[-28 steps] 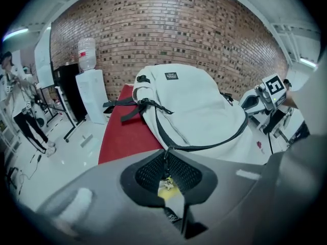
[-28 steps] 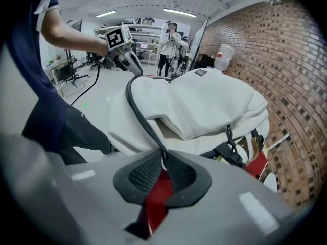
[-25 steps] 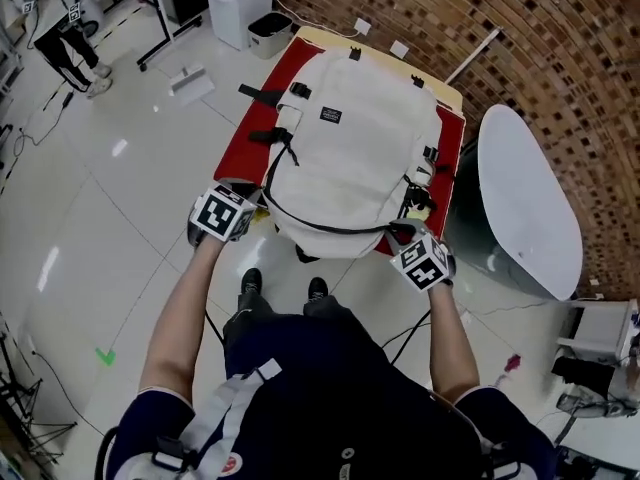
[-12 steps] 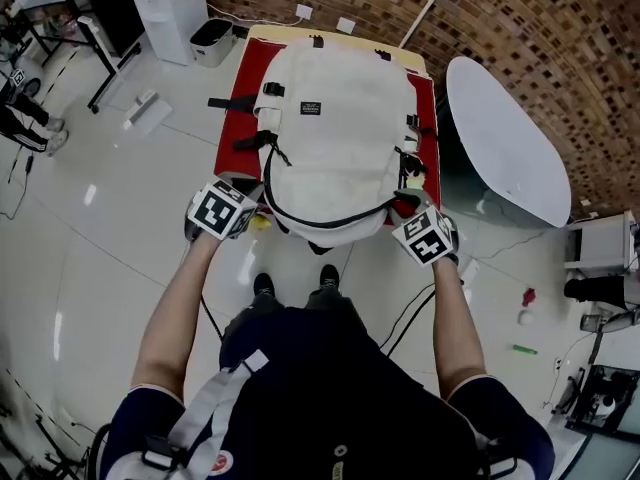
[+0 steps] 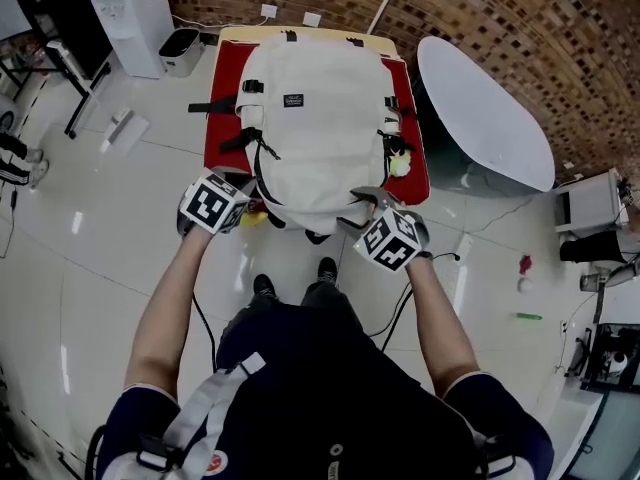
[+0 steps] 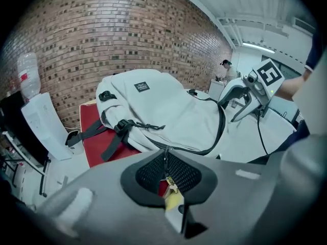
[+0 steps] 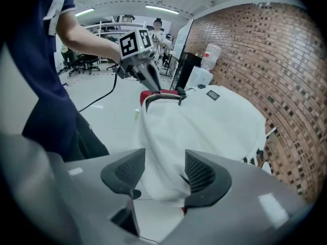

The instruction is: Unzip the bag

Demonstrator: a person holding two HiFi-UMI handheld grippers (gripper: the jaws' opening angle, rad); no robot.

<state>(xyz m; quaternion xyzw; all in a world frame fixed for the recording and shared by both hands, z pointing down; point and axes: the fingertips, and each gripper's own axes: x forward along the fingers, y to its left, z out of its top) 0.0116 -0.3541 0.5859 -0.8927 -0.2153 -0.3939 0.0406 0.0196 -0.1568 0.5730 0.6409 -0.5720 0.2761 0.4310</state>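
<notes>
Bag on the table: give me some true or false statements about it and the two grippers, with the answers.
1. The bag lies on a red mat. True.
2. The left gripper is shut on the zipper pull. True.
3. The right gripper is clamped on a strap. False: its jaws have just been opening and stand wide apart, with the bag's white fabric between them, not pinched.
4. The bag is black all over. False: it is white, with black straps and a black zipper.
</notes>
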